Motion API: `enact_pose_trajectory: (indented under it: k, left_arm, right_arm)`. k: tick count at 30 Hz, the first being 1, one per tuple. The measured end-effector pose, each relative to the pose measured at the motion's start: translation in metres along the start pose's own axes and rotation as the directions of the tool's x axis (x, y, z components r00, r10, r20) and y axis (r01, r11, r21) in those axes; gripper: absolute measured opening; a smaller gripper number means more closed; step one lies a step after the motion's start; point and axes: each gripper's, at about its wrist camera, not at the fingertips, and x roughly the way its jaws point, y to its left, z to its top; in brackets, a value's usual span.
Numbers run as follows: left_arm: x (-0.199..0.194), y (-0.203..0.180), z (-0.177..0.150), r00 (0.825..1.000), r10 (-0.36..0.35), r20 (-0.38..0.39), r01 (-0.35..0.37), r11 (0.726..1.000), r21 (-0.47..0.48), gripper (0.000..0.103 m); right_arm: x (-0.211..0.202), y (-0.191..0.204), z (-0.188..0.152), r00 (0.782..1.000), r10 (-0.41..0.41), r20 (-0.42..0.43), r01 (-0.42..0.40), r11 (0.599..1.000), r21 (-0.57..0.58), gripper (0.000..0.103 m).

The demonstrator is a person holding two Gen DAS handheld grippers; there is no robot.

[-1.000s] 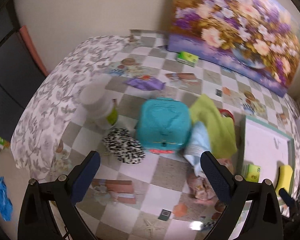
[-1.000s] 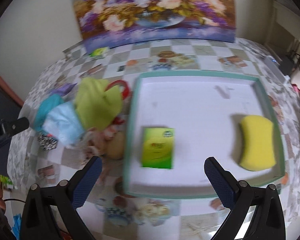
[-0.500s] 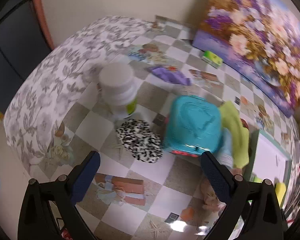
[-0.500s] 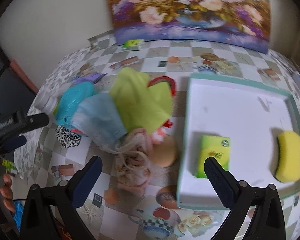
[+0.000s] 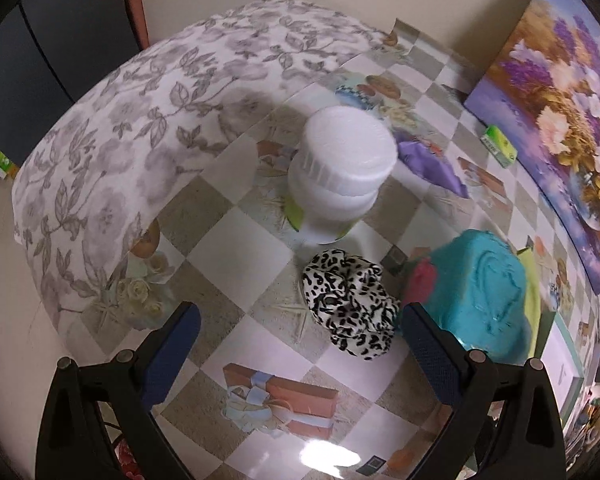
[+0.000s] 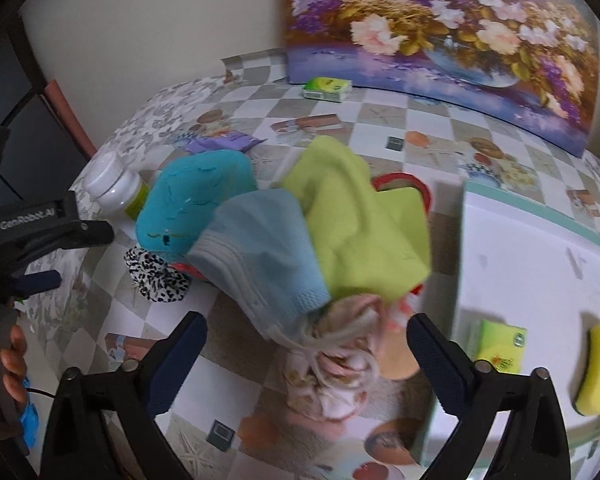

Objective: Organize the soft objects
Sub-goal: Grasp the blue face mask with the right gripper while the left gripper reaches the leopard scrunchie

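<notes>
Lying between the left claw (image 5: 300,350) tips — scrunchie (image 5: 350,304).

Left wrist view: high, looking down over the table's left end, close on the jar (image 5: 342,176) and scrunchie (image 5: 350,304) at frame centre.
Right wrist view: high, looking down at the cloth pile (image 6: 320,240) in mid-frame, tray (image 6: 540,208) at right edge.
Shared: jar (image 6: 114,188), scrunchie (image 6: 156,276), teal case (image 5: 484,296) (image 6: 192,204), painting (image 5: 560,100) (image 6: 440,24).
</notes>
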Motion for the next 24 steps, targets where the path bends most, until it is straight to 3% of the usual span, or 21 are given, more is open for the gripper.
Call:
enact_pose_trajectory:
  k: [6,15,17,24]
  left_arm:
    - [0.022,0.001,0.003,0.999,-0.002,-0.050,0.000,0.999,-0.033,0.100]
    - [0.038,0.003,0.007,0.998,-0.001,-0.067,-0.002,0.998,-0.056,0.100]
    - [0.040,0.002,0.007,0.998,0.002,-0.063,-0.006,0.998,-0.056,0.100]
    - [0.048,-0.002,0.011,0.998,0.001,-0.061,-0.003,0.999,-0.041,0.100]
  right_arm:
    - [0.015,0.009,0.005,1.000,-0.012,-0.004,0.012,0.999,-0.040,0.089]
    - [0.023,0.013,0.010,1.000,-0.014,0.020,0.015,0.998,-0.055,0.079]
    - [0.023,0.013,0.012,1.000,-0.009,0.021,0.011,0.998,-0.057,0.059]
    - [0.020,0.012,0.012,1.000,-0.001,0.031,0.003,0.998,-0.064,0.035]
